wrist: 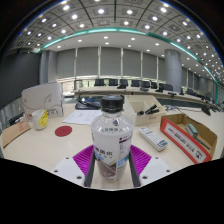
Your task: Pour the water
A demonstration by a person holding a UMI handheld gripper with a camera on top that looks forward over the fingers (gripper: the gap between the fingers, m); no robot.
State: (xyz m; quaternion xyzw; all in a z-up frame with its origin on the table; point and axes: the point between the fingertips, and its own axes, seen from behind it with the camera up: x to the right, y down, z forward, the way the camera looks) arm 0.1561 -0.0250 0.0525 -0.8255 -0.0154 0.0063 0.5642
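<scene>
I find the claw (108, 168) clenched on the capped water bottle (110, 138), held upright at twelve o'clock from the fingers, above the table (60, 145). Step in hand, I judge: carrying — next needs a receiving vessel, none identifiable — and the cap off.

The water bottle (111, 140) hides the fingertips; its label text, lower centre, is too small to read.
</scene>
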